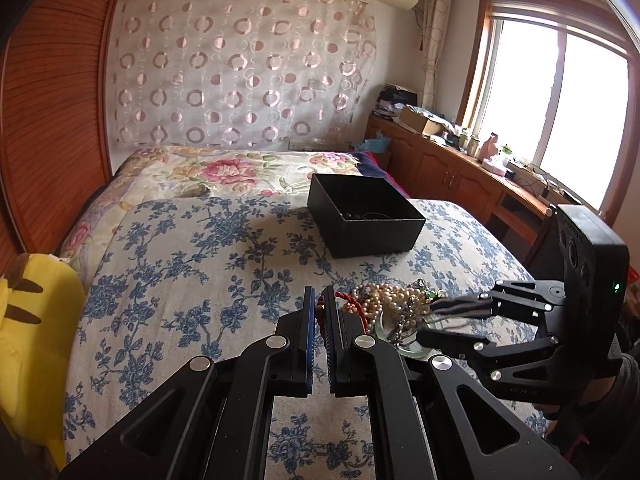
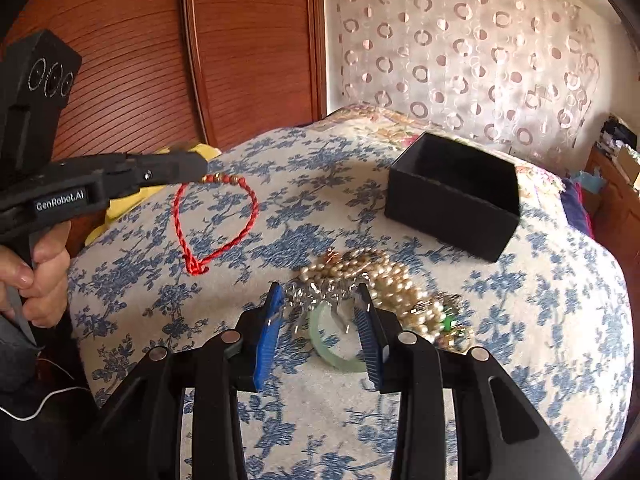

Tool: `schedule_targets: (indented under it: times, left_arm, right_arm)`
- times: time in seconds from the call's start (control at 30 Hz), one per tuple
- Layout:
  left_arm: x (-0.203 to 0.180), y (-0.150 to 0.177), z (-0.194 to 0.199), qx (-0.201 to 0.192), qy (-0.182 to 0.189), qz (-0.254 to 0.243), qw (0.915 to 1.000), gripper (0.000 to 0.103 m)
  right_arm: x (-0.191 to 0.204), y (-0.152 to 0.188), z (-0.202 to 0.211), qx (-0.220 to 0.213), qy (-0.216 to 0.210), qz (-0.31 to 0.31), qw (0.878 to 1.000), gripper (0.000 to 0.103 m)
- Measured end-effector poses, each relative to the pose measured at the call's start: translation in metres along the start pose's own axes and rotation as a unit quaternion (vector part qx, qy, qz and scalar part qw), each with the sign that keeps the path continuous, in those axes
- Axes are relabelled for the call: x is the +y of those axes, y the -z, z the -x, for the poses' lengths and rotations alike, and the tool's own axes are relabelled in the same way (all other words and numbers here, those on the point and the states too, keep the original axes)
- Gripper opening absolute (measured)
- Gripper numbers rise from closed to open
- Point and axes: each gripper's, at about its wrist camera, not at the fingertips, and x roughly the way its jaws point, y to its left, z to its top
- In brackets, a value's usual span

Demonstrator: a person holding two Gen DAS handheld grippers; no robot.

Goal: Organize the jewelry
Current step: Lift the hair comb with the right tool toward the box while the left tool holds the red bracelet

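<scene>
Left gripper (image 2: 200,170), fingers pinching the beaded end of the red cord bracelet (image 2: 216,224) dangling at ten o'clock of the jewelry pile (image 2: 380,284); right gripper (image 2: 320,336) spread, empty; the swinging loop may snag short of the black box (image 2: 452,196).

The left gripper (image 2: 202,174) holds up a red string bracelet (image 2: 216,226) while the right gripper (image 2: 320,300) hangs open over the pearls (image 2: 384,276).

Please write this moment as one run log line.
left gripper: shut on red bracelet | right gripper: open over pile | box: open
</scene>
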Motion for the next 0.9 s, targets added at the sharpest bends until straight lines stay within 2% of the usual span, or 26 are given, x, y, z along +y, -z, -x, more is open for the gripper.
schedule_targets:
  times: [0.07,0.1,0.4,0.5,0.73,0.9]
  left_arm:
    - [-0.002,-0.002,-0.002,0.001,0.001,-0.003,1.0,0.004]
    - [-0.003,-0.003,-0.003,0.001,0.002,-0.003,1.0,0.004]
    - [-0.012,-0.01,-0.016,0.001,0.013,-0.009,0.9999,0.004]
    - [-0.012,-0.009,-0.016,0.002,0.014,-0.006,0.9999,0.004]
    - [-0.012,-0.008,-0.011,0.0,0.013,-0.007,0.9999,0.004]
    - [-0.016,-0.011,-0.012,0.001,0.015,-0.011,0.9998,0.004]
  right_arm:
    - [-0.004,-0.002,0.002,-0.003,0.001,-0.002,1.0,0.036]
    - [-0.006,-0.004,0.003,-0.005,0.003,-0.002,1.0,0.031]
    - [-0.019,-0.005,-0.003,0.002,-0.002,-0.012,1.0,0.031]
    - [-0.019,-0.005,-0.004,0.004,-0.002,-0.02,1.0,0.017]
    - [-0.033,0.005,0.006,-0.002,0.017,-0.058,0.998,0.003]
    - [-0.039,0.007,0.009,-0.003,0.021,-0.06,0.998,0.002]
